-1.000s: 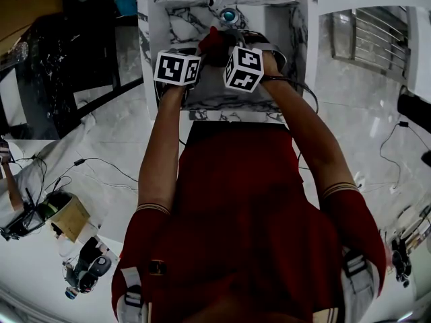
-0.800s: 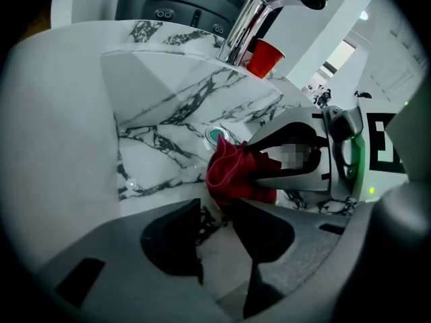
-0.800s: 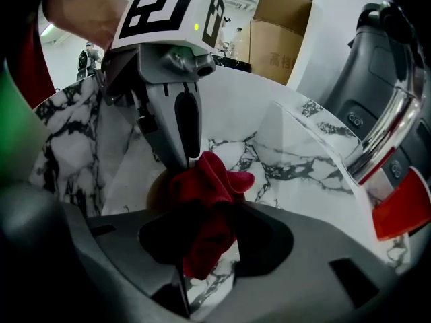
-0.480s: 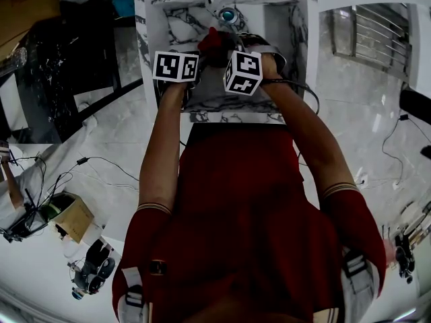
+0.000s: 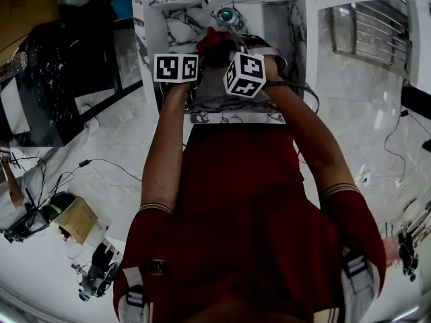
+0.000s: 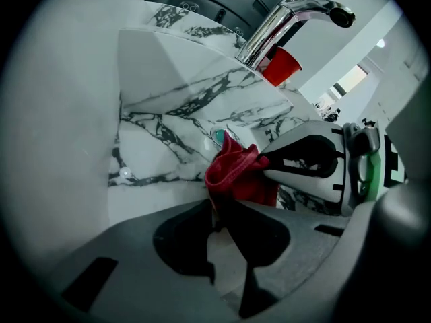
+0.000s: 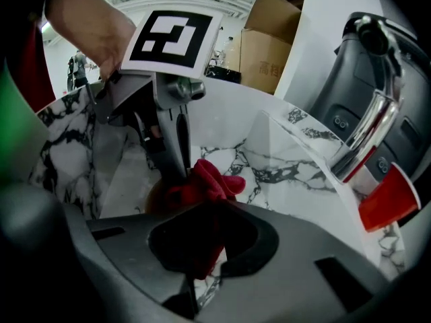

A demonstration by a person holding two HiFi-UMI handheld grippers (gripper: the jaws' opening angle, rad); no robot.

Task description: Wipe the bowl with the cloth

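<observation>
Both grippers reach into the marble sink [image 5: 174,20]. The red cloth [image 7: 205,180] is bunched in my right gripper [image 7: 212,212], whose jaws have just been closing and now pinch it; a fold hangs down between them. My left gripper [image 6: 217,218] has also just been closing, and its jaws grip the rim of a brown bowl [image 7: 153,196] that the cloth largely hides. The cloth [image 6: 236,172] lies just beyond the left jaws, touching the right gripper's white body [image 6: 316,163]. In the head view the cloth [image 5: 210,40] shows past the two marker cubes.
A chrome tap [image 6: 286,20] stands over the sink's far side with a red cup [image 6: 281,64] behind it. A teal drain [image 5: 227,15] sits in the sink floor. Cardboard boxes [image 7: 266,49] stand beyond. Cables and gear lie on the floor [image 5: 81,214].
Both hands stay almost where they were above the sink. The left marker cube has rolled a little and now faces the camera more squarely. The cloth remains between the grippers.
</observation>
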